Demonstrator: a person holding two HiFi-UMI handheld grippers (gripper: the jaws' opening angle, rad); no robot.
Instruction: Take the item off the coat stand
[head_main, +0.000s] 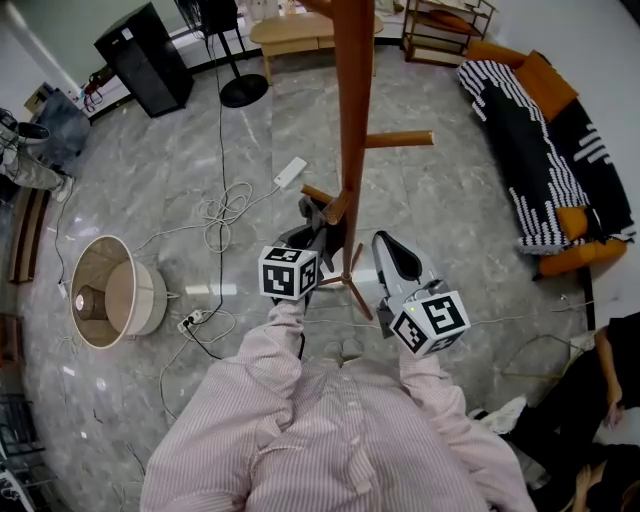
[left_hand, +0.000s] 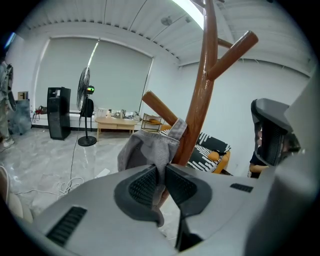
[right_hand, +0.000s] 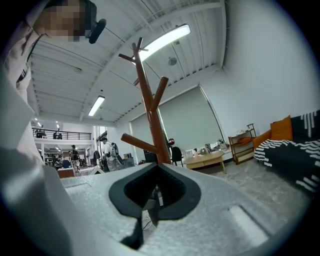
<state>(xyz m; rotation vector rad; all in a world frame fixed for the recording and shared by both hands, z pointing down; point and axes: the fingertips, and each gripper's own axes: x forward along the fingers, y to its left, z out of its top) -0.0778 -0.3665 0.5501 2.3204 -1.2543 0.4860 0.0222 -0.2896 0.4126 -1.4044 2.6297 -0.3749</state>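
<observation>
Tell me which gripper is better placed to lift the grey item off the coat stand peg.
Left. The left gripper is shut on the grey item hanging from the peg; the right gripper holds nothing and sits away from it.

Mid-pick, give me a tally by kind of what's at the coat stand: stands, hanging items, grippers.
Coat stand: 1
Grey cap, hung on a peg and pinched in the left jaws: 1
Grippers, left gripper and right gripper: 2
Total: 4
</observation>
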